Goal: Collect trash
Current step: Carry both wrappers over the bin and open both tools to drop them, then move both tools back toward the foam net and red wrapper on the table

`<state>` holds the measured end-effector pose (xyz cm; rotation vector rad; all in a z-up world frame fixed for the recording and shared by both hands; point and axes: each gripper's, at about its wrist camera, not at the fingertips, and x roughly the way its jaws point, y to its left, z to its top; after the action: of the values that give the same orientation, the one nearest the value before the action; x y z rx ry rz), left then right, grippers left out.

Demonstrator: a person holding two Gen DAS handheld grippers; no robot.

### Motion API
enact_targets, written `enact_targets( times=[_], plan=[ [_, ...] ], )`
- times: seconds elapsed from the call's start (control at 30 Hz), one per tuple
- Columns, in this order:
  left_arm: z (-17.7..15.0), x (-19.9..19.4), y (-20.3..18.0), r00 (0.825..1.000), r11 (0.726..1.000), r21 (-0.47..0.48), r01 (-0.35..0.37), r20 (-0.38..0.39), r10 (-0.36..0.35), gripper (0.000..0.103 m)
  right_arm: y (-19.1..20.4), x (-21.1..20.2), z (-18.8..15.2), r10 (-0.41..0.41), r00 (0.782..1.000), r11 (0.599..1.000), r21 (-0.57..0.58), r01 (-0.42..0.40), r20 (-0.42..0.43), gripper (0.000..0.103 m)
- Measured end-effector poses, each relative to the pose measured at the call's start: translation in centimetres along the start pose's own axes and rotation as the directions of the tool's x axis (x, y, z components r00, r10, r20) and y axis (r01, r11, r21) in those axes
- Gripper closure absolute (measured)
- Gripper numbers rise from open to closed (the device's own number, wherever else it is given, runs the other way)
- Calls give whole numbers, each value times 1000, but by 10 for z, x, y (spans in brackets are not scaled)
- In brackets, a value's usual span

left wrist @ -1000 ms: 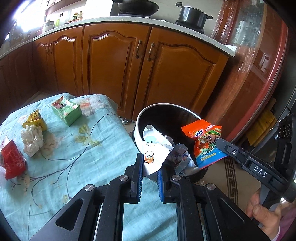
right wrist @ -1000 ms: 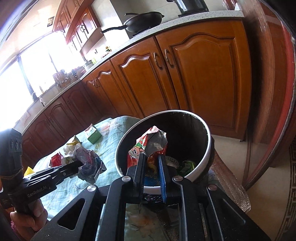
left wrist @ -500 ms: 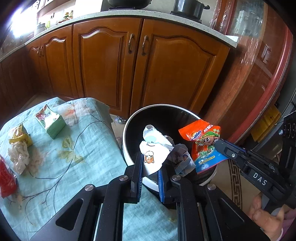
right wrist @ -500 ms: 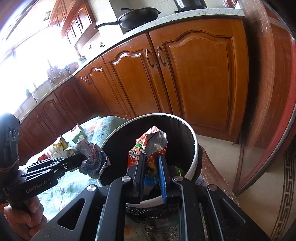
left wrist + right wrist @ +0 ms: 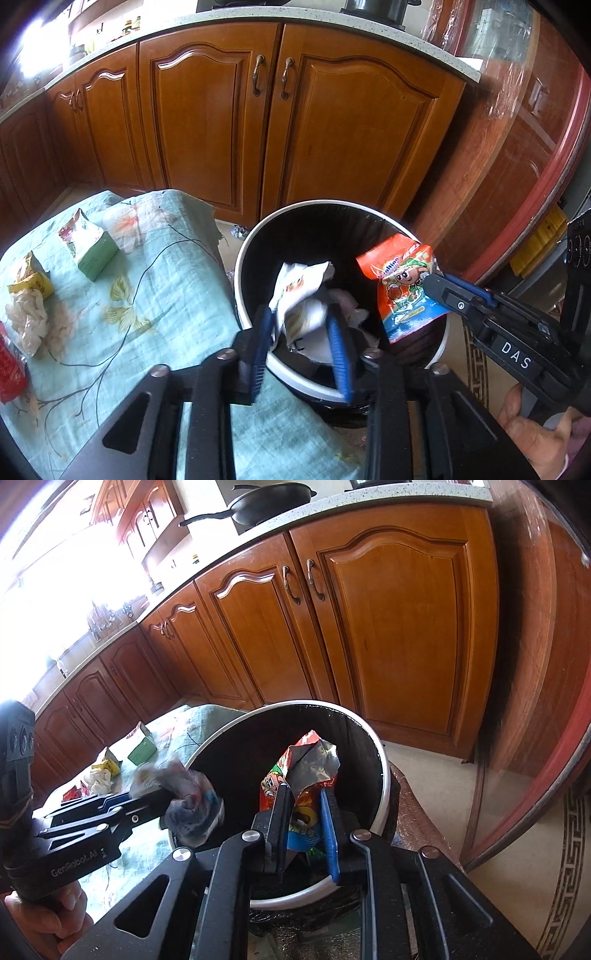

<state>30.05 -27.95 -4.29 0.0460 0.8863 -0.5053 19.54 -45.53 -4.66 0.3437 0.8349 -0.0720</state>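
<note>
While both grippers hang over bin (image 5: 369, 206), left fingers (image 5: 258, 354) just spreading, crumpled wrapper (image 5: 306, 295) loose between; right fingers (image 5: 327, 830) spreading around orange snack bag (image 5: 306, 771).

Both cameras ride the handheld grippers and look steeply down along their fingers, close above the trash bin (image 5: 255, 236), facing the wooden cabinet doors (image 5: 388, 635). The left view takes in the cloth-covered table (image 5: 147, 295) beside the bin; each catches the other gripper over the rim.
</note>
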Motion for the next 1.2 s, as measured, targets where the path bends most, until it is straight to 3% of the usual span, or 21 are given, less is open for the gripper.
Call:
enact_targets(
  times=[0.03, 0.07, 0.1, 0.13, 0.4, 0.63, 0.87, 1.2],
  plan=[
    [-1, -1, 0, 1000, 1000, 1, -1, 2, 1, 69, -1, 0, 0, 3, 1000, 1000, 8, -3, -1, 72],
    [-2, -3, 1, 1000, 1000, 0, -1, 1, 1, 66, -3, 0, 0, 5, 1000, 1000, 15, -5, 2, 58],
    [-3, -4, 2, 1000, 1000, -6, -4, 0, 4, 56, -4, -1, 0, 8, 1000, 1000, 21, -8, 8, 44],
    [-5, -7, 4, 1000, 1000, -11, -3, 8, 3, 48, -4, -3, -1, 17, 1000, 999, 28, -17, 15, 39],
    [-33, -36, 26, 999, 997, -80, -8, 47, 11, 37, 4, -16, -9, 59, 997, 997, 51, -61, 44, 13],
    [-75, -72, 60, 997, 985, -169, -37, 64, 48, 36, 35, -25, -25, 120, 992, 991, 49, -123, 49, 9],
    [-117, -106, 103, 994, 962, -260, -81, 52, 98, 36, 82, -17, -50, 201, 979, 979, 25, -201, -6, 8],
    [-163, -161, 174, 981, 901, -408, -147, 56, 185, 36, 162, 1, -74, 288, 952, 953, -69, -296, -103, 8]
  ],
)
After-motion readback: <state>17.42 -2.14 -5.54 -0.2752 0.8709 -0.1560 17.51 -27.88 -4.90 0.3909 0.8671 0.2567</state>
